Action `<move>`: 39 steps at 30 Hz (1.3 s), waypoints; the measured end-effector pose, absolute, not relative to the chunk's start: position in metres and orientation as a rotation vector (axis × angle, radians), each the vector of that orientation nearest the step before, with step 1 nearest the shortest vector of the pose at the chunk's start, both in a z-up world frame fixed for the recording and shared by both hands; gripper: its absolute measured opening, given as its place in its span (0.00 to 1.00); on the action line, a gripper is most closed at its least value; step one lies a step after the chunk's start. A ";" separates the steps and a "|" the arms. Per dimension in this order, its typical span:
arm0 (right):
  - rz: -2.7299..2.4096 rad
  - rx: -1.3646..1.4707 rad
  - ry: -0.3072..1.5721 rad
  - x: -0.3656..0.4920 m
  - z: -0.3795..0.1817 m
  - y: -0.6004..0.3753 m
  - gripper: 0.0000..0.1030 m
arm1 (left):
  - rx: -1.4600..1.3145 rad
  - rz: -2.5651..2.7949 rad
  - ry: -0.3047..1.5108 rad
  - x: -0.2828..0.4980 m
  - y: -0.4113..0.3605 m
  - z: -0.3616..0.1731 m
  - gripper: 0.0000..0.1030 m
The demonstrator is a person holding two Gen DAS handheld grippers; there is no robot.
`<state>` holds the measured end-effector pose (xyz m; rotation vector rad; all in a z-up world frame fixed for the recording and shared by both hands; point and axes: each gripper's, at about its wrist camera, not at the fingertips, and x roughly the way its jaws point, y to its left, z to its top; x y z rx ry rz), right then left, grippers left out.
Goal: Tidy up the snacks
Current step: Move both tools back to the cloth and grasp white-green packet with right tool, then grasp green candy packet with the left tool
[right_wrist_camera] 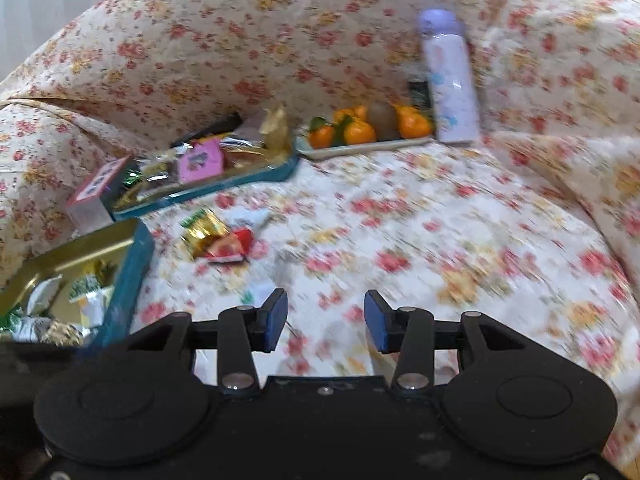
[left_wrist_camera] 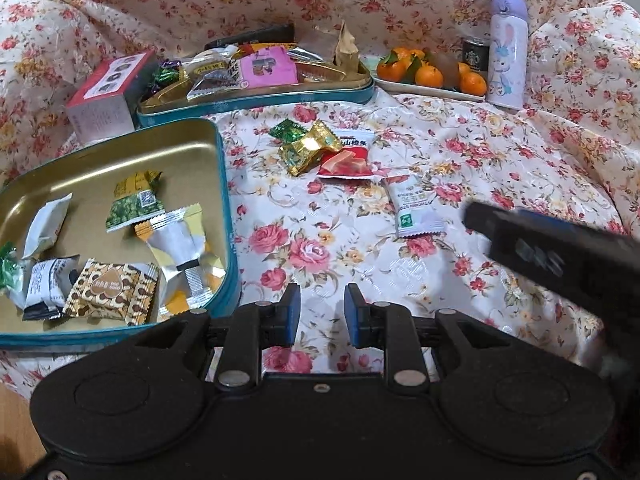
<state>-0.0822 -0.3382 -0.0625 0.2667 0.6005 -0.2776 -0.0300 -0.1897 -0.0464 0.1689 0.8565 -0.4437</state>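
Though blurred, white packet (left_wrist_camera: pixel 416 210) beyond tool (left_wrist_camera: pixel 322 316).

The left gripper (left_wrist_camera: pixel 322 314) is of matte black plastic, with two short fingers that end in flat blue pads (left_wrist_camera: pixel 291 314). Black link arms carry the fingers, each with round silver pins at its joints. Behind them the body is wide, with two raised round discs and a small silver screw in the middle. The right gripper (right_wrist_camera: pixel 326 322) has the same build and colours
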 end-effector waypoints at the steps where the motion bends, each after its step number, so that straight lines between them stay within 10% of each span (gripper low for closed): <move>1: -0.262 0.257 0.603 -0.074 -0.063 -0.336 0.46 | 0.165 -0.443 0.855 -0.031 -0.188 -0.046 0.32; 12: -0.188 0.109 0.670 -0.016 -0.084 -0.324 0.45 | 0.111 -0.416 0.824 -0.027 -0.168 -0.026 0.32; 17: -0.224 -0.008 0.648 -0.022 -0.091 -0.327 0.29 | 0.117 -0.426 0.819 -0.012 -0.175 -0.018 0.32; 39: -0.256 0.166 0.559 -0.033 -0.098 -0.398 0.31 | 0.087 -0.368 0.990 0.121 -0.242 -0.009 0.33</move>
